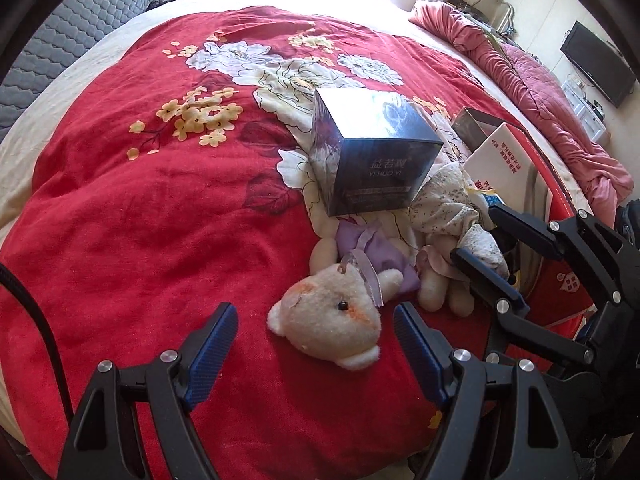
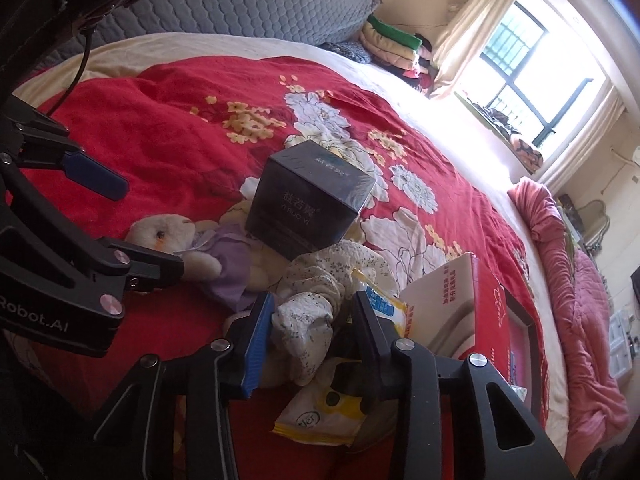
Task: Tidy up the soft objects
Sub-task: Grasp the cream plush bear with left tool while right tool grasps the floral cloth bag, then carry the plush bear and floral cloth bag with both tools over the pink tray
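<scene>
A cream teddy bear [image 1: 332,320] in a purple dress lies on the red flowered blanket [image 1: 160,220]. Its head sits between the fingers of my left gripper [image 1: 314,314], which is open and does not touch it. A white cloth with small flowers [image 2: 308,328] lies crumpled beside the bear. One end of it is between the fingers of my right gripper [image 2: 314,304]: the left pad touches it and a dark gap shows at the right pad. The left wrist view shows the right gripper [image 1: 476,232] around that cloth [image 1: 444,200].
A dark blue box [image 1: 372,152] stands on the blanket just behind the bear and cloth. A red and white carton [image 2: 452,300] lies to the right, with a yellow wipes pack [image 2: 320,412] under my right gripper. A pink quilt [image 2: 580,320] lines the bed's far side.
</scene>
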A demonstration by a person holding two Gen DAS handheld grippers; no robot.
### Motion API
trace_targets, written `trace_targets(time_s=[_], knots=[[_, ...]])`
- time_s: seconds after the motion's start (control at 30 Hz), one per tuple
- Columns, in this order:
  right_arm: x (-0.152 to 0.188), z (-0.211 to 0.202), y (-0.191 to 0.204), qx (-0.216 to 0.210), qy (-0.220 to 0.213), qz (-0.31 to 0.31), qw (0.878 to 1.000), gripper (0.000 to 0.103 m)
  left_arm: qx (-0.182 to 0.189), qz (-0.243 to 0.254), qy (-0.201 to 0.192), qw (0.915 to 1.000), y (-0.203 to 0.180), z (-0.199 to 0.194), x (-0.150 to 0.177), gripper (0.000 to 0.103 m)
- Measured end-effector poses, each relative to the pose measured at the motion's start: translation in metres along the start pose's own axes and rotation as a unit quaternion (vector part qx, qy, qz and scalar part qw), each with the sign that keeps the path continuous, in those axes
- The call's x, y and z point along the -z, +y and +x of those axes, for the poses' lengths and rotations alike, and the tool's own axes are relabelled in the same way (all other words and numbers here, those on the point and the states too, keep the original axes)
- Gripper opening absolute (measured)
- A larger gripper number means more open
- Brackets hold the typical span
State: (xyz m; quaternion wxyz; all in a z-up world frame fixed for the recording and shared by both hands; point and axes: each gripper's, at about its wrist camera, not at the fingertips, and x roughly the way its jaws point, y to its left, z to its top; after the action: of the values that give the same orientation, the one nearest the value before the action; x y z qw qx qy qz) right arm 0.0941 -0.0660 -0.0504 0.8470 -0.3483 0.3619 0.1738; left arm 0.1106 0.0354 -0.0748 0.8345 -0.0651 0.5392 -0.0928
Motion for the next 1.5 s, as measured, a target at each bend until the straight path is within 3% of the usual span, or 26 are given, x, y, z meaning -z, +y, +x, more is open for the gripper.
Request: trace_targets(time_s=[0.13, 0.23, 0.37, 0.47, 0.57, 0.7, 0.8, 0.97, 1.03, 1.07, 1.1, 1.13, 1.3, 1.43, 1.5], knots=[[-0.002, 0.005, -0.003, 0.011, -0.005, -0.003, 1.0, 0.026, -0.004, -0.001, 0.008, 1.0, 0.001, 0.009, -0.001, 0.079], [-0.003, 0.006, -0.014, -0.013, -0.015, 0.033, 0.999, 0.011, -0.01, -0.002, 0.018, 0.9998, -0.001, 0.019, -0.001, 0.079], [-0.003, 0.0, -0.035, -0.056, -0.03, 0.104, 0.993, 0.009, -0.023, 0.004, 0.02, 0.9995, -0.006, 0.03, -0.001, 0.079], [-0.003, -0.009, -0.049, -0.082, -0.046, 0.146, 0.985, 0.009, -0.021, 0.011, 0.008, 0.9997, -0.009, 0.032, -0.002, 0.064], [-0.001, -0.018, -0.058, -0.1, -0.061, 0.175, 0.978, 0.009, -0.003, 0.004, 0.002, 1.0, -0.008, 0.031, -0.003, 0.054], [-0.001, -0.029, -0.065, -0.114, -0.073, 0.197, 0.971, 0.006, 0.031, -0.019, -0.008, 0.9993, 0.0, 0.026, -0.005, 0.051], [-0.003, -0.035, -0.064, -0.119, -0.076, 0.199, 0.97, 0.006, 0.049, -0.025, -0.021, 0.9983, 0.0, 0.02, -0.007, 0.051], [0.0, -0.033, -0.051, -0.125, -0.064, 0.172, 0.975, 0.007, 0.047, -0.022, -0.026, 0.9983, -0.003, 0.016, -0.007, 0.051], [0.001, -0.034, -0.043, -0.135, -0.064, 0.16, 0.976, 0.016, 0.047, -0.025, -0.027, 0.9982, -0.001, 0.014, -0.008, 0.051], [0.002, -0.033, -0.039, -0.135, -0.061, 0.153, 0.977, 0.03, 0.046, -0.027, -0.029, 0.9982, 0.001, 0.013, -0.008, 0.051], [0.001, -0.033, -0.034, -0.133, -0.056, 0.142, 0.979, 0.038, 0.045, -0.028, -0.029, 0.9982, 0.002, 0.013, -0.008, 0.051], [0.001, -0.032, -0.029, -0.125, -0.054, 0.13, 0.982, 0.039, 0.046, -0.03, -0.03, 0.9981, 0.003, 0.012, -0.009, 0.051], [0.0, -0.02, -0.006, -0.072, -0.029, 0.063, 0.995, 0.039, 0.05, -0.041, -0.032, 0.9974, 0.011, 0.008, -0.006, 0.051], [0.0, -0.004, 0.01, -0.001, -0.004, 0.002, 1.0, 0.039, 0.053, -0.043, -0.034, 0.9971, 0.012, 0.007, -0.008, 0.051], [-0.001, 0.006, 0.015, 0.021, 0.008, -0.024, 0.999, 0.033, 0.052, -0.041, -0.033, 0.9973, 0.011, 0.007, -0.007, 0.051]])
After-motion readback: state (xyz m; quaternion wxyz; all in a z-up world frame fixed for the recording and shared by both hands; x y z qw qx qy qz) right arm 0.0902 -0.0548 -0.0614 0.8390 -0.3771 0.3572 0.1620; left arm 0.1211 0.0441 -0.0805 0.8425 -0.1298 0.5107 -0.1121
